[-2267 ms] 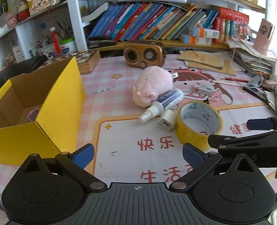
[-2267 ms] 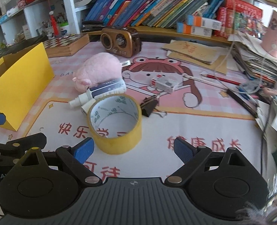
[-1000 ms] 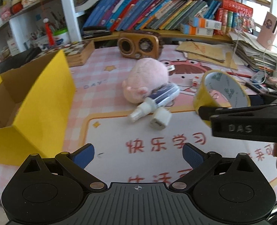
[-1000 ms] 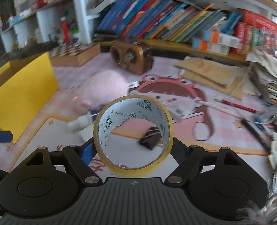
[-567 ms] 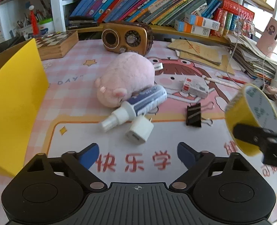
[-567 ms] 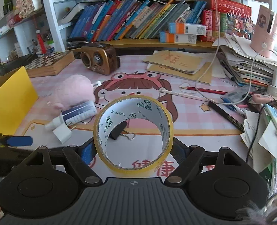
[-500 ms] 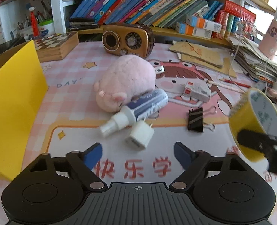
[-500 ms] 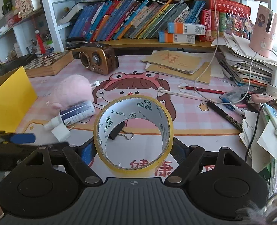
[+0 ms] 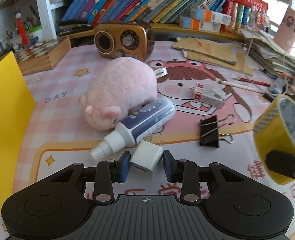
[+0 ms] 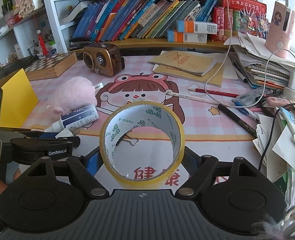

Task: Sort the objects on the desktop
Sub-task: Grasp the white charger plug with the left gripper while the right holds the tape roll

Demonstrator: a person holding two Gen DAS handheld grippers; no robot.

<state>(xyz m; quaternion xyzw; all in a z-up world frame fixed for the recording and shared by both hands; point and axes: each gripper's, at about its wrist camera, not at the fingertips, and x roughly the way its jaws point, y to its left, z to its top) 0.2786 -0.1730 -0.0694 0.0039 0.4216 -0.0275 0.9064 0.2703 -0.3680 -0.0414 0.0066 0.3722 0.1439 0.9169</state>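
My left gripper (image 9: 146, 165) is shut on a white plug adapter (image 9: 146, 161) that rests on the cartoon desk mat, its blue pads (image 9: 123, 166) pressed against both sides. Just beyond lie a spray bottle (image 9: 141, 125) and a pink plush pig (image 9: 121, 92). A black binder clip (image 9: 210, 133) lies to the right. My right gripper (image 10: 141, 162) is shut on a yellow tape roll (image 10: 142, 144), held upright above the mat; that roll (image 9: 279, 132) also shows at the right edge of the left wrist view. The left gripper's side (image 10: 45, 140) appears at the left of the right wrist view.
An open yellow cardboard box (image 9: 5, 124) stands at the left. A brown retro radio (image 9: 124, 39), a chessboard box (image 9: 43, 54), a small red-and-white box (image 9: 209, 95), pens (image 10: 213, 94), cables and stacked papers (image 10: 267, 68) crowd the back and right, under a bookshelf (image 10: 147, 24).
My left gripper moved forward and down to the plug adapter and closed on it. The right gripper carried the tape roll a little to the right, still gripped.
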